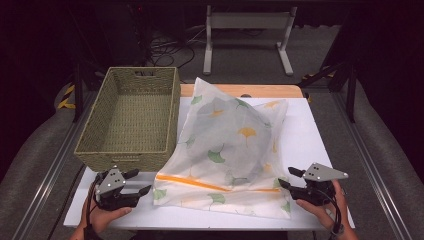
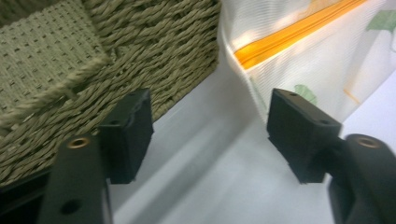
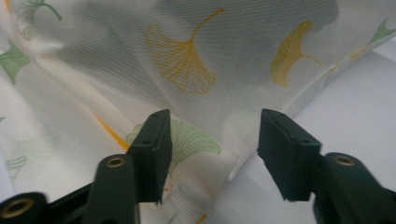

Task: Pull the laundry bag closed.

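Mesh laundry bag [image 1: 227,150] with ginkgo print lies just right of the woven basket [image 1: 132,117], long axis running away from us, orange zipper [image 1: 200,183] end nearest; we hold left gripper [image 1: 136,182] and right gripper [image 1: 290,178] spread, gripping nothing, beside its near corners

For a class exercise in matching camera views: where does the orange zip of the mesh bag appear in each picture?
High view: the zip runs across the bag's near edge, low centre.
Left gripper view: the zip slants at top right, beside the basket.
Right gripper view: a short orange stretch shows at left, just above the left jaw.
Shared landmark: the bag with its leaf print.
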Available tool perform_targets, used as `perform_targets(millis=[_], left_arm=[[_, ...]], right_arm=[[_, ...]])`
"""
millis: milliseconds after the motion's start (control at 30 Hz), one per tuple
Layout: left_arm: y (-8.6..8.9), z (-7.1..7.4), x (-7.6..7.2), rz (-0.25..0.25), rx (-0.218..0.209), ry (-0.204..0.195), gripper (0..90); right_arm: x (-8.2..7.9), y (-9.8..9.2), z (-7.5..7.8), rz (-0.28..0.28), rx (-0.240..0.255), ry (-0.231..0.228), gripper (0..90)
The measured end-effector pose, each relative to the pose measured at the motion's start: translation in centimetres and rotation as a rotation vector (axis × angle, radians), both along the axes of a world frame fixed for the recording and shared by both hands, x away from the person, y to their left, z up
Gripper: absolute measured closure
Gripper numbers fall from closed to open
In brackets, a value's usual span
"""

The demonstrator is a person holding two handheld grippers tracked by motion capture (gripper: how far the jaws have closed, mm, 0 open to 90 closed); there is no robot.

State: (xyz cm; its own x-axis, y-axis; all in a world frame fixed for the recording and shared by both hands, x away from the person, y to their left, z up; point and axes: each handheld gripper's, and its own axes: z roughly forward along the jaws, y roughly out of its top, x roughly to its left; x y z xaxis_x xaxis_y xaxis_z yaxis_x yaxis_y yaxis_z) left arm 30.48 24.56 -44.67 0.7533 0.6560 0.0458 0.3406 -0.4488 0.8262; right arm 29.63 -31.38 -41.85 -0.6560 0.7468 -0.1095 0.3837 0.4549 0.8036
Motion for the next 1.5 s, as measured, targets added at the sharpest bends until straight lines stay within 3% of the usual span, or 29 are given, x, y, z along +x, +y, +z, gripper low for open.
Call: perform_targets(millis=[233,367,700,933,1200,1500], left_arm=[[0.6,-0.7,0.9,0.031,-0.044,0.044,14.4],[0.8,-1.2,0.8,0.028,-0.027,0.057,8.3],[0.2,-1.4,0.4,0.009,0.009,0.057,4.0],[0.2,-1.3,0.2,0.008,0.010,0.040,4.6],[-0.2,-1.5,0.4,0.001,0.016,0.058,4.8],[-0.1,-1.3,0.4,0.010,0.035,0.036,5.5]], right_arm=[[1.0,0.0,-0.8,-0.042,0.001,-0.040,18.7],[1.1,0.1,-1.2,-0.055,-0.002,-0.050,7.8],[0.3,-1.0,-1.9,-0.060,0.042,-0.047,6.0],[0.0,-0.7,-2.0,-0.062,0.022,-0.051,6.3],[0.2,-0.6,-2.4,-0.051,-0.001,-0.032,7.2],[0.0,-0.5,-2.6,-0.047,-0.014,-0.037,7.6]])
